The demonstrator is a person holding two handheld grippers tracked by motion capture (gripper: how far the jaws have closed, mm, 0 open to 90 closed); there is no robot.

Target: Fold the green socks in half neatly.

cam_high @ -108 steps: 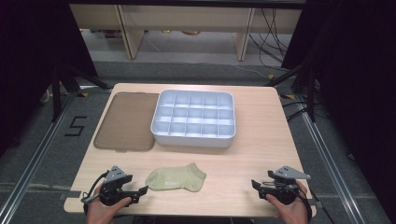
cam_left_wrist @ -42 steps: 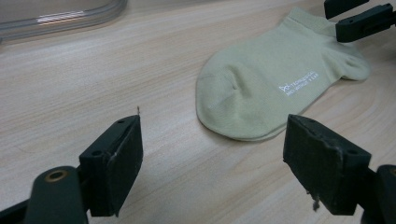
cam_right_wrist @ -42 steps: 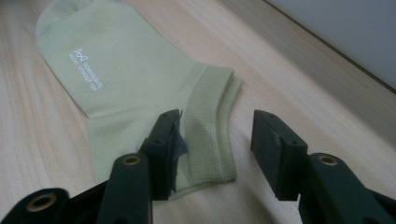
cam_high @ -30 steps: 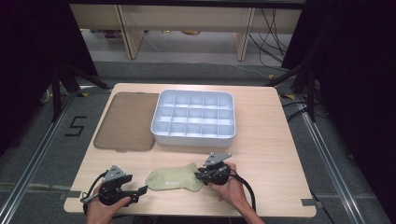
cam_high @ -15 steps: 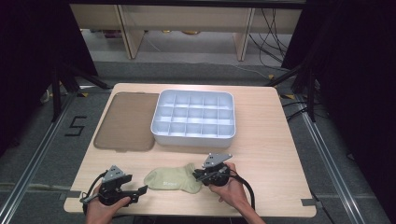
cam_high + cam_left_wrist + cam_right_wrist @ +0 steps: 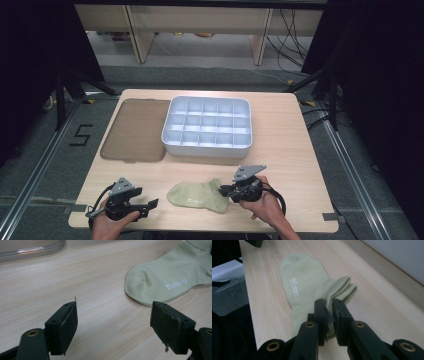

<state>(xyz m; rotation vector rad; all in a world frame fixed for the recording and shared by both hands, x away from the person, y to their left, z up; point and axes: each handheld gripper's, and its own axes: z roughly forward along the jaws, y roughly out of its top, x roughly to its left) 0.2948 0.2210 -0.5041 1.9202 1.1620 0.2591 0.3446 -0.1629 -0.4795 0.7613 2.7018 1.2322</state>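
The wooden table [image 6: 280, 125] carries a white compartment tray [image 6: 207, 126] at its middle near the far edge, and a brown lid [image 6: 134, 129] lies flat just beside the tray toward the left edge; neither has moved over the last few seconds. Along the near edge lies the pale green sock [image 6: 196, 195], its toe toward the left corner and its cuff toward the right. What has changed is on the right: the right gripper [image 6: 226, 190], which sat out by the near right corner a few seconds ago, now stands at the sock's cuff, and its jaws have just been closing with the cuff between them. The right gripper view shows the two black jaws pinched narrow on the folded ribbed cuff, the rest of the sock stretching away over the wood. The cuff end looks slightly raised compared with a second ago, while the toe lies on the table. The left gripper [image 6: 150, 204] sits by the near left corner as before, jaws wide and holding nothing, the sock's toe just ahead of it. The grasp looks made; lifting the sock toward the tray seems the likely next step.
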